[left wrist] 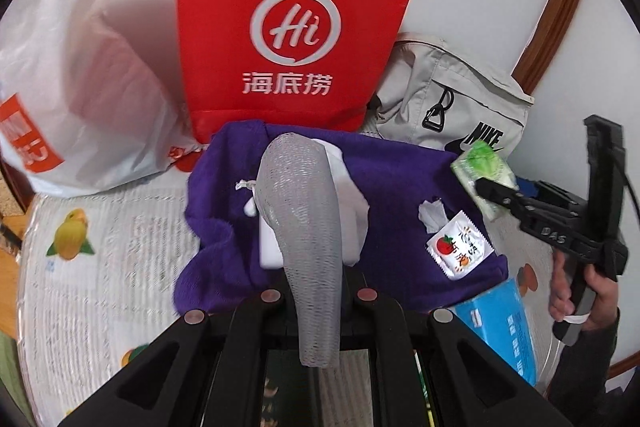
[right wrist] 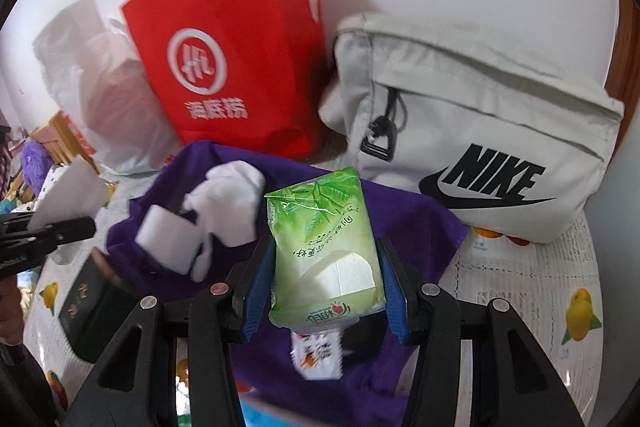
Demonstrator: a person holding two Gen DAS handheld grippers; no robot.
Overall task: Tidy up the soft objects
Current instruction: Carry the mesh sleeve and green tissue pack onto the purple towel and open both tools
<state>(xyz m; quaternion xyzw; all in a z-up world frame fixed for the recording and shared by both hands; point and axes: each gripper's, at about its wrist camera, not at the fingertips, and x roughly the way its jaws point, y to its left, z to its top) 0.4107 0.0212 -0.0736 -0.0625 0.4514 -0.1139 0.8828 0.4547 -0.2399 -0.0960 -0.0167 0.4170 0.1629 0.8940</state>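
My left gripper (left wrist: 318, 301) is shut on a grey mesh sponge (left wrist: 304, 223) and holds it above a purple towel (left wrist: 400, 187). On the towel lie white cloth and sponge pieces (right wrist: 224, 211) and a small tomato-print sachet (left wrist: 460, 251). My right gripper (right wrist: 326, 283) is shut on a green tissue pack (right wrist: 326, 251), held over the towel's right side; it also shows in the left wrist view (left wrist: 482, 167). The left gripper shows at the left edge of the right wrist view (right wrist: 52, 231).
A red paper bag (left wrist: 288, 27) stands behind the towel. A white plastic bag (left wrist: 80, 87) is to its left, a grey Nike bag (right wrist: 480, 131) to its right. A blue tissue box (left wrist: 500, 327) and a dark box (right wrist: 92, 311) lie on the fruit-print tablecloth (left wrist: 104, 267).
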